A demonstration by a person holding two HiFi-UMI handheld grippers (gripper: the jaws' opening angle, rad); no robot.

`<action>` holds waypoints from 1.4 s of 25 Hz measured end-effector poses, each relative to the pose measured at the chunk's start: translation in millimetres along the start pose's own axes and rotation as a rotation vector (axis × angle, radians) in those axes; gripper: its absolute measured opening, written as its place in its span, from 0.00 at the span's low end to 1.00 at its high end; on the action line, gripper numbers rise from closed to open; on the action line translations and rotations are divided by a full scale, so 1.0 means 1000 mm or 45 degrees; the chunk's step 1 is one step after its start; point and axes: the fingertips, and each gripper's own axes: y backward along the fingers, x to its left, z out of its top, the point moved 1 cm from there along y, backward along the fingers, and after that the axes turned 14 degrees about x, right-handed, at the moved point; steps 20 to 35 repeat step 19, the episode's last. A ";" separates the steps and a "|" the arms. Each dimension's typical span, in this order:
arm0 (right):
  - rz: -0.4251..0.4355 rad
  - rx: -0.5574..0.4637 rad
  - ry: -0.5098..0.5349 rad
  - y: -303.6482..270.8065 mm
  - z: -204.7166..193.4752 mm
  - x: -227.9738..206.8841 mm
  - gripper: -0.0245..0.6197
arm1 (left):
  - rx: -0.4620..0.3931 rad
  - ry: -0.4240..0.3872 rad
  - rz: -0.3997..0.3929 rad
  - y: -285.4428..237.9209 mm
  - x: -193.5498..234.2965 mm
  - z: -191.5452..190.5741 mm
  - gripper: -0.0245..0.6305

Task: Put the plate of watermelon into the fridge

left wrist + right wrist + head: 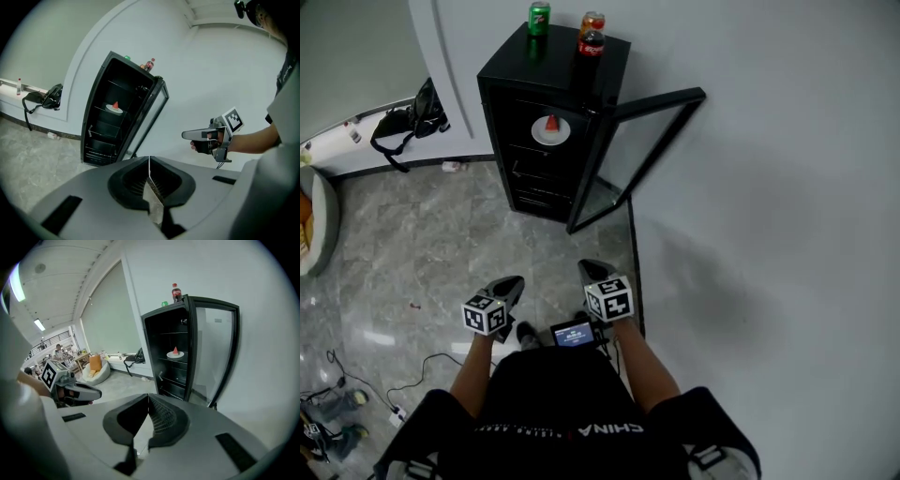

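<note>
**Standing clear, plate already shelved**

The plate of watermelon (pixel 551 129) sits on an upper shelf inside the fridge (pixel 558 61). The door (pixel 656 101) hangs open, so shutting it looks like the only step left. The left gripper (pixel 511 283) and right gripper (pixel 592 272) are both closed and empty, well apart from the fridge.

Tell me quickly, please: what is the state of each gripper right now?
Grey two-jaw left gripper: closed, jaws together, holding nothing.
Grey two-jaw right gripper: closed, jaws together, holding nothing.
</note>
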 end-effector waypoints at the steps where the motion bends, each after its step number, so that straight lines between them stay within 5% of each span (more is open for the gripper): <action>1: 0.004 0.000 0.007 0.001 -0.001 -0.006 0.06 | -0.005 -0.006 0.005 -0.003 -0.005 0.004 0.06; 11: 0.067 -0.048 0.001 0.003 0.003 -0.027 0.06 | -0.002 -0.001 0.094 -0.007 -0.019 0.006 0.06; 35: 0.077 -0.065 0.025 0.007 0.017 -0.028 0.06 | -0.006 -0.045 0.058 -0.007 -0.028 0.020 0.06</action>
